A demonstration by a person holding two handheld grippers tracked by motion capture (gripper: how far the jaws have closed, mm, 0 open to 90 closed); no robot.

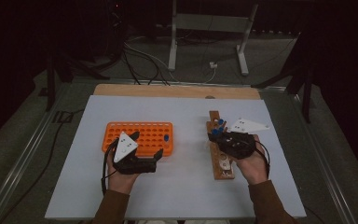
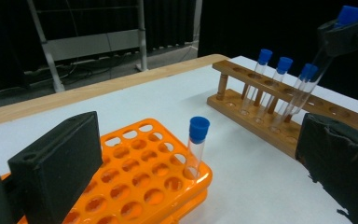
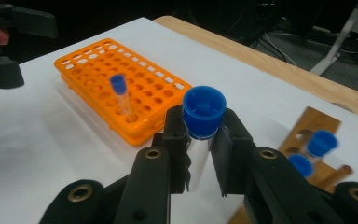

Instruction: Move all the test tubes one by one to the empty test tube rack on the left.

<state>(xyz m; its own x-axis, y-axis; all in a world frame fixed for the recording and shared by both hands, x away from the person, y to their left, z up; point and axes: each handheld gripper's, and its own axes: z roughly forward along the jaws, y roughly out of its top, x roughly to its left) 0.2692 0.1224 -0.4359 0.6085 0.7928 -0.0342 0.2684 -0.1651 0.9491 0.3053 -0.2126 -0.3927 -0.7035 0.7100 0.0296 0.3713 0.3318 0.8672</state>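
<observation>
High view: white table (image 1: 177, 186) with a wooden strip along its far edge; the orange rack (image 1: 154, 133) sits left of centre, the wooden rack (image 1: 216, 161) right of centre running front to back, both well in from the table edges, and bare table lies between them and along the near edge. The left gripper (image 1: 142, 161) sits at the orange rack's near edge, the right gripper (image 1: 221, 135) over the wooden rack (blue caps beside it, detail too small to read). Left gripper view: the fingers (image 2: 58, 163) stand wide apart with nothing between them, over the near corner of the orange rack; one capped tube (image 2: 196, 147) stands upright in a corner hole there, most other holes in sight open. Beyond a bare stretch of table, the wooden rack holds three blue-capped tubes (image 2: 279, 81), and the right gripper at top right holds a fourth, the held tube (image 2: 314, 77), tilted, its lower end down at the rack by the third tube. Right gripper view: fingers (image 3: 175, 140) clamped narrow on the held tube just under its blue cap (image 3: 204, 111), tube seen from above; the orange rack with its single tube lies across open table, and the wooden rack is at lower right. No brand, label or writing readable anywhere.
</observation>
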